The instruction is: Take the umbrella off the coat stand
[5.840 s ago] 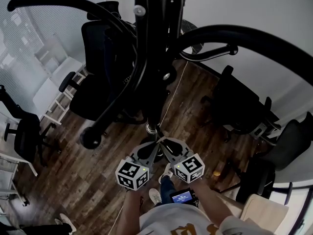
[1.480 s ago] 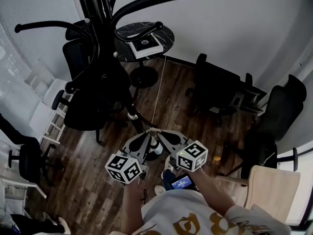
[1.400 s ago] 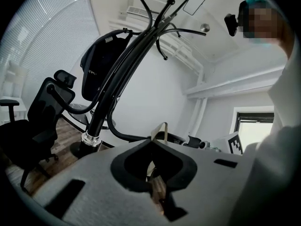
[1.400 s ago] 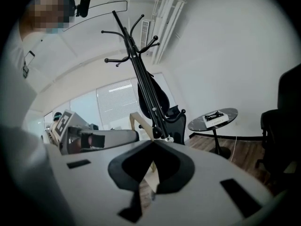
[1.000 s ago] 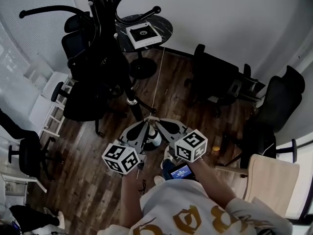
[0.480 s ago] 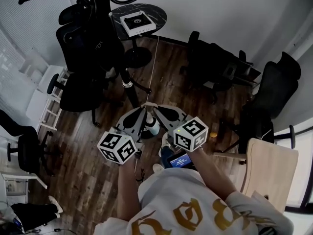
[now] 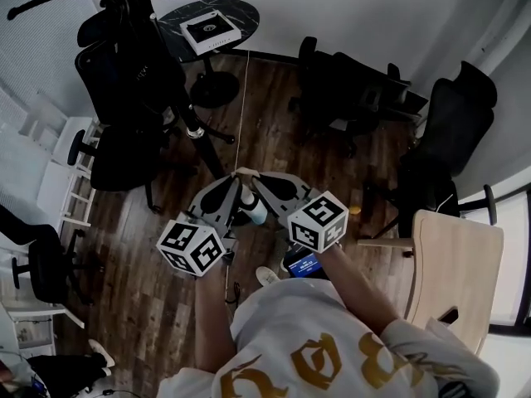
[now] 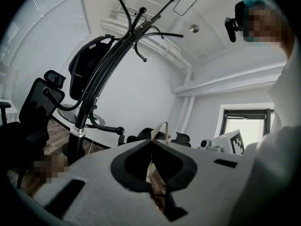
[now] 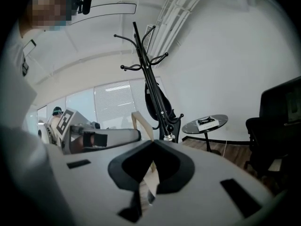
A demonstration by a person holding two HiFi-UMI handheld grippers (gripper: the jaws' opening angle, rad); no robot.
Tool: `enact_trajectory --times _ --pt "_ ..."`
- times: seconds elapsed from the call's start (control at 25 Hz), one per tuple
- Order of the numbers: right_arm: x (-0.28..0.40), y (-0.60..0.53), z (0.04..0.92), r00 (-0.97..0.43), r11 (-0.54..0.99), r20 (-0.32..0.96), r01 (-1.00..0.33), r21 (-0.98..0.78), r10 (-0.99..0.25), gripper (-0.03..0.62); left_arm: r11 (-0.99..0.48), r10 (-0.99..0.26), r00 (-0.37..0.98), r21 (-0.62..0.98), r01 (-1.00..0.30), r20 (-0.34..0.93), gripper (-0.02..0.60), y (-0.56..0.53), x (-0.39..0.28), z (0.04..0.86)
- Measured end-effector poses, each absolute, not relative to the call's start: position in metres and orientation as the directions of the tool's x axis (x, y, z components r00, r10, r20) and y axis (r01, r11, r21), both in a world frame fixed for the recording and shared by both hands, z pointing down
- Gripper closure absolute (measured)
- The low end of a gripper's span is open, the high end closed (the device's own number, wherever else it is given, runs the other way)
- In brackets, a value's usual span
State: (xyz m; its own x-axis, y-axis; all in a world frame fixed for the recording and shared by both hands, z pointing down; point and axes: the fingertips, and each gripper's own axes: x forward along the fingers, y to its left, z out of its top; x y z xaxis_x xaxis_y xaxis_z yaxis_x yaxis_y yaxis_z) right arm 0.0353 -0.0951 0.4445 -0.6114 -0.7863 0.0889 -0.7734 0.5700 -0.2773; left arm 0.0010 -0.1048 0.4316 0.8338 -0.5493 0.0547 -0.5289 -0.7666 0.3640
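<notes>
1. Left gripper [image 7: 234, 178] [image 8: 153, 147]: jaws closed on the tan strap [image 7: 243, 172] [image 8: 163, 126].
2. Right gripper [image 7: 252, 179] [image 9: 151, 147]: jaws closed on the same strap [image 9: 140, 124]. Its tips touch the left gripper's.
3. The strap loop sticks up past both sets of jaws.
4. Umbrella [image 7: 254, 211]: a white and dark roll hanging under the joined tips, seen end-on. It is off the stand [image 7: 133, 23] [image 8: 94, 86] [image 9: 151, 93], near its foot on the person's side, not touching it.
5. A black bag [image 8: 83, 69] [image 9: 155, 102] hangs on the stand's pole.
6. A round table [image 7: 241, 11] [image 9: 216, 121] is just beyond the stand, with a white box [image 7: 210, 30] [image 9: 207, 121] on top.
7. Black chairs [image 7: 357, 98] are across the floor from the stand, well apart from it.
</notes>
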Motion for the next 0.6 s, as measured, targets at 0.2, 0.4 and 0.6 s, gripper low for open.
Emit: enact_trajectory --times 0.2,0.4,0.6 --pt "0.046 -0.088 0.45 -0.606 0.563 0.09 -0.777 -0.281 -0.79 0.582 -0.772 -0.541 0.838 0.358 -0.526 0.064 0.558 -0.099 0.01 0.437" --pt "0.05 -0.086 0.446 -0.619 0.575 0.079 -0.763 -0.297 -0.781 0.582 -0.763 -0.557 0.828 0.355 -0.541 0.065 0.56 -0.096 0.014 0.434" --pt "0.052 -0.086 0.44 -0.63 0.589 0.078 -0.758 -0.28 -0.773 0.582 -0.762 -0.569 0.82 0.336 -0.554 0.06 0.56 -0.098 0.014 0.428"
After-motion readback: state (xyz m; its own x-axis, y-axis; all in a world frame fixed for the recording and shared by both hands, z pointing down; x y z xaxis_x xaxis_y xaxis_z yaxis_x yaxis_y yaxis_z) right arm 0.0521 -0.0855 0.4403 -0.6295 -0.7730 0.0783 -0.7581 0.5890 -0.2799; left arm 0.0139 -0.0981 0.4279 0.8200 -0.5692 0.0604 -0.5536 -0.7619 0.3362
